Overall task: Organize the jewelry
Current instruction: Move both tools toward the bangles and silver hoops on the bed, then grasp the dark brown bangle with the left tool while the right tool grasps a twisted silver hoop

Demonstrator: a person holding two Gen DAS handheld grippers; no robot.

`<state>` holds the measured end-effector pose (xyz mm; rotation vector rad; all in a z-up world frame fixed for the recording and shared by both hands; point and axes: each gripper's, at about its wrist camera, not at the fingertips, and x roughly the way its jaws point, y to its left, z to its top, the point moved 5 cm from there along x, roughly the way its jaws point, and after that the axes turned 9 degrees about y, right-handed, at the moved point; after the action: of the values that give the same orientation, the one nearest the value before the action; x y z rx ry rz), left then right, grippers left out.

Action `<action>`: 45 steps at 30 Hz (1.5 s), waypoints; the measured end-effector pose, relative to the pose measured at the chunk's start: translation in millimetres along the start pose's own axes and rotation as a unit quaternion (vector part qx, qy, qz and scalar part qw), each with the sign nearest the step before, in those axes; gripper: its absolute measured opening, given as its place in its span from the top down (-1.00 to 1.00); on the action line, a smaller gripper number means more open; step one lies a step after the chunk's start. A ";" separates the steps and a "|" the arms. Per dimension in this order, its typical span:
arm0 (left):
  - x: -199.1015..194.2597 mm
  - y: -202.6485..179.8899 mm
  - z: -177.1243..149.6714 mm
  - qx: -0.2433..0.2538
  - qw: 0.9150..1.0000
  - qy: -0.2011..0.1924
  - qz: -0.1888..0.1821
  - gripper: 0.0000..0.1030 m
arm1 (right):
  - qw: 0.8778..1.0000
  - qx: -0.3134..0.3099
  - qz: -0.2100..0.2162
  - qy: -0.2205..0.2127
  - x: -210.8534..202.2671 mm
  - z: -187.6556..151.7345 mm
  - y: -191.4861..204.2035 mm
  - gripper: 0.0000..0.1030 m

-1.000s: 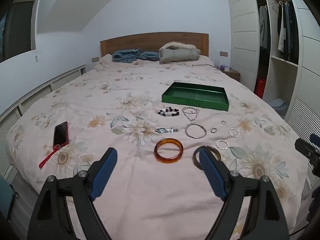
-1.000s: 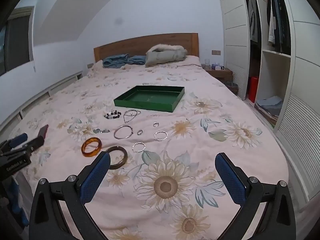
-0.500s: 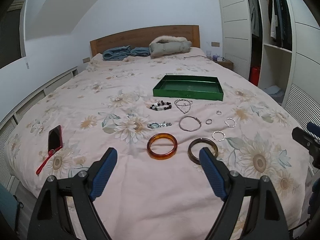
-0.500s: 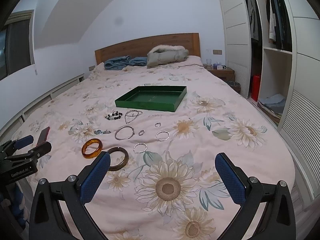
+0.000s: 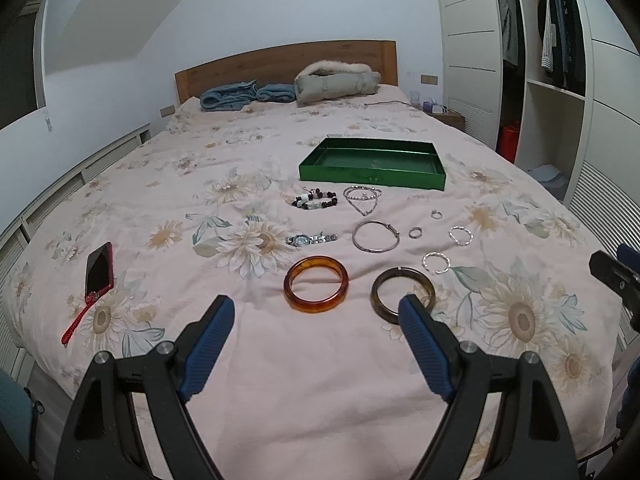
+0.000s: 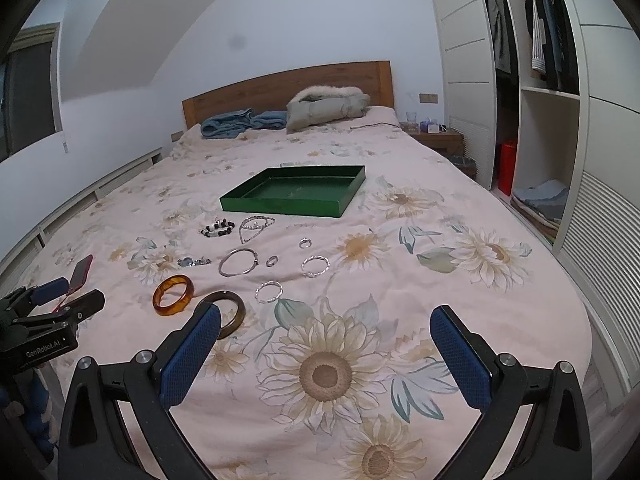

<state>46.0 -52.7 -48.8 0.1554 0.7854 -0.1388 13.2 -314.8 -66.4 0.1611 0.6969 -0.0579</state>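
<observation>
Jewelry lies scattered on a floral bed, just before an empty green tray [image 5: 372, 176]. Both grippers, left [image 5: 316, 314] and right [image 6: 326, 326], hover with fingers wide apart, holding nothing. The amber bangle [image 5: 315, 289] lies nearest; pinching its rim squarely should suit best

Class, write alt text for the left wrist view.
An open left hand-held gripper hovers above a floral bedspread where bangles, rings, a watch and bracelets lie before an empty green tray.
</observation>
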 end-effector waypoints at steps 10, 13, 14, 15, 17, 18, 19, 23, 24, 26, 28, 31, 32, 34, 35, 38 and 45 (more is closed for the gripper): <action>2.8 9.4 2.3 -0.012 1.000 -0.012 -0.001 -0.62 | 1.000 0.000 -0.007 0.014 12.0 -3.1 -2.0 -0.99; 9.9 13.4 1.7 -0.012 1.000 0.004 -0.003 -0.62 | 1.000 0.003 -0.004 0.021 17.5 -4.9 -4.0 -0.99; 12.2 14.7 1.2 -0.013 1.000 0.007 -0.004 -0.62 | 1.000 0.004 -0.004 0.022 18.7 -5.7 -4.3 -0.99; 14.1 15.1 0.1 -0.015 1.000 0.010 -0.005 -0.62 | 1.000 0.005 -0.003 0.024 20.5 -6.4 -4.9 -0.99; 18.2 15.1 -2.5 -0.020 1.000 0.018 -0.012 -0.62 | 1.000 0.006 -0.002 0.028 23.7 -7.8 -5.2 -0.99; 20.1 15.1 -3.8 -0.023 0.999 0.022 -0.014 -0.62 | 1.000 0.006 0.000 0.030 25.5 -8.5 -5.5 -0.98; 22.7 14.3 -4.7 -0.024 0.999 0.025 -0.018 -0.62 | 0.999 0.006 0.001 0.031 27.0 -8.9 -5.9 -0.96; 31.3 11.9 -7.9 -0.030 0.999 0.033 -0.031 -0.62 | 0.999 0.007 0.003 0.038 34.5 -10.5 -8.3 -0.85; 32.8 11.3 -7.9 -0.031 0.998 0.034 -0.033 -0.62 | 0.999 0.008 0.005 0.041 36.5 -11.1 -8.9 -0.81; 38.0 8.7 -8.7 -0.032 0.998 0.037 -0.034 -0.62 | 0.999 0.008 0.009 0.045 39.5 -12.1 -9.0 -0.71; 44.0 5.2 -10.2 -0.035 0.998 0.044 -0.041 -0.62 | 0.999 0.006 0.013 0.052 44.1 -12.8 -8.5 -0.62; 50.2 0.2 -10.1 -0.034 0.997 0.050 -0.047 -0.62 | 0.998 0.007 0.023 0.057 48.9 -13.2 -7.8 -0.48; 52.1 -1.7 -10.0 -0.034 0.997 0.051 -0.050 -0.62 | 0.998 0.006 0.025 0.058 50.9 -13.5 -7.5 -0.42; 56.3 -5.2 -9.2 -0.034 0.997 0.051 -0.054 -0.61 | 0.998 0.004 0.030 0.061 54.2 -14.0 -6.7 -0.38; 59.0 -6.9 -8.6 -0.034 0.997 0.052 -0.056 -0.61 | 0.997 0.004 0.034 0.063 56.4 -14.4 -6.3 -0.36; 68.4 -13.7 -5.5 -0.037 0.995 0.057 -0.068 -0.60 | 0.997 0.008 0.041 0.069 63.4 -15.2 -8.0 -0.27; 102.6 -30.6 -0.1 -0.059 0.989 0.091 -0.097 -0.55 | 0.995 0.012 0.056 0.087 79.7 -17.8 -15.2 -0.02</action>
<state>112.1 -89.5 -124.6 -0.0213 0.9891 -0.2650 61.4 -326.7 -133.0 0.2309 0.8606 0.0557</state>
